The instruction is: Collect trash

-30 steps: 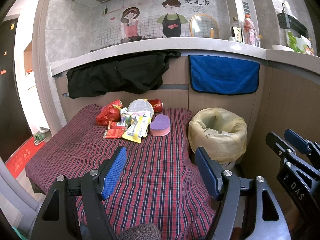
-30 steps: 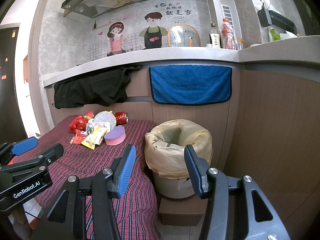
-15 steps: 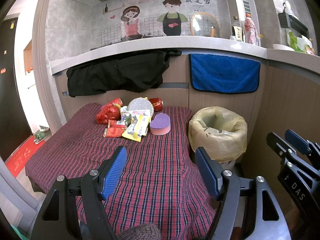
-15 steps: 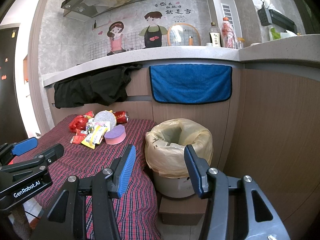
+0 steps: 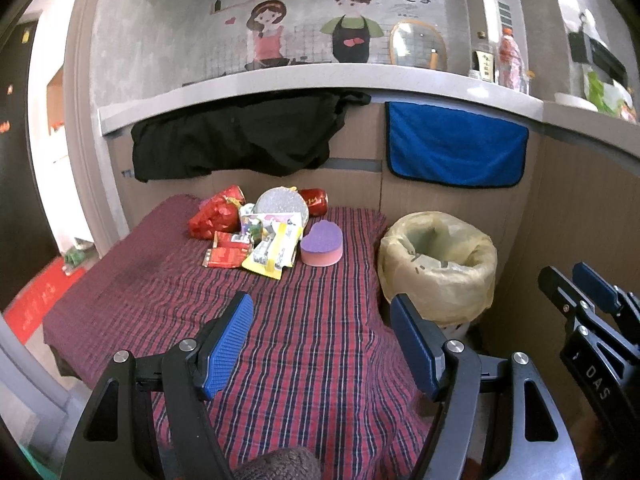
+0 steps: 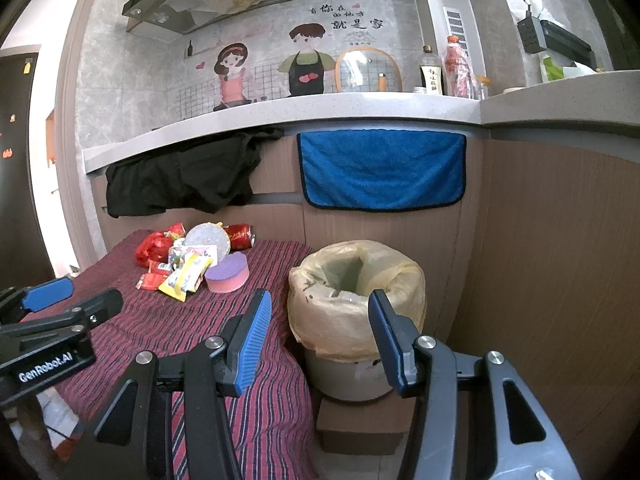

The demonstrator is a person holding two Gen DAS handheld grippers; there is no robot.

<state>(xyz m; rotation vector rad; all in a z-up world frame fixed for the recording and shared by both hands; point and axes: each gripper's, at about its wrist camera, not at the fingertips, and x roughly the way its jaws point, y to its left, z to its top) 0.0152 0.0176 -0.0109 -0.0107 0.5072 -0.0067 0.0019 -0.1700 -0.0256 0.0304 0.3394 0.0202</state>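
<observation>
A pile of trash lies at the far end of the plaid-covered table (image 5: 280, 340): a red crumpled bag (image 5: 212, 216), a red can (image 5: 314, 201), a round silver disc (image 5: 280, 202), red packets (image 5: 224, 254), a yellow wrapper (image 5: 272, 254) and a purple-and-pink sponge (image 5: 322, 244). A bin lined with a yellowish bag (image 5: 438, 264) stands to the table's right. My left gripper (image 5: 320, 332) hovers open over the near table, well short of the pile, nothing between its fingers. My right gripper (image 6: 320, 328) is open and empty, in front of the bin (image 6: 356, 292).
A black garment (image 5: 240, 140) and a blue towel (image 5: 454, 148) hang from the counter edge (image 5: 280, 80) behind the table. Bottles (image 6: 456, 68) stand on the counter. The bin rests on a brown box (image 6: 360, 424). A wooden panel wall (image 6: 560, 280) rises on the right.
The left wrist view has tipped slightly downward; the pile and bin sit a little higher in it. The right gripper has not moved. Both grippers stay open.
</observation>
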